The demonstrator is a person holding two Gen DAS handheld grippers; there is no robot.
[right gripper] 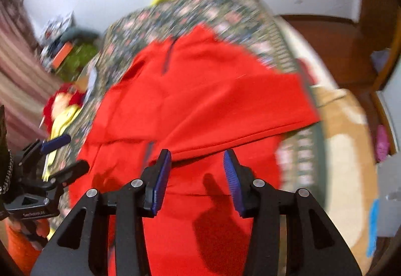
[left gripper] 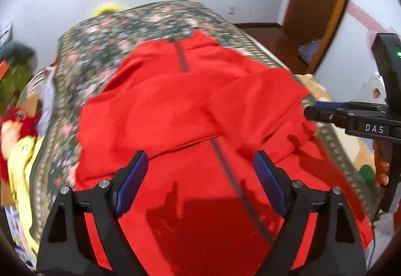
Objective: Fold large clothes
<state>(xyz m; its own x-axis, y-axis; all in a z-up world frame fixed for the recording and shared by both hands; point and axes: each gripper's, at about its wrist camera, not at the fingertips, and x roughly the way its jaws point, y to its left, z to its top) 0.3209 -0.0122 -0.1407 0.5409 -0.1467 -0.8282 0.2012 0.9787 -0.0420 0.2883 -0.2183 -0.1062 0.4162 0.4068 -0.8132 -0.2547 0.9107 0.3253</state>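
Observation:
A large red garment (left gripper: 175, 105) with a dark zip down its middle lies spread on a floral bedspread (left gripper: 107, 32). One sleeve or side panel is folded across its right part (left gripper: 258, 103). My left gripper (left gripper: 200, 163) is open and empty, held just above the garment's near half. My right gripper (right gripper: 198, 160) is open and empty above the fold's hem (right gripper: 225, 143). The right gripper also shows at the right edge of the left wrist view (left gripper: 315, 113). The left gripper shows at the left of the right wrist view (right gripper: 67, 153).
A red and yellow stuffed toy (left gripper: 17, 130) lies at the bed's left side. A wooden headboard and side table (left gripper: 275, 35) stand at the far right. A tan patterned sheet (right gripper: 345, 150) lies right of the bedspread. Clutter (right gripper: 67, 50) sits by the far left wall.

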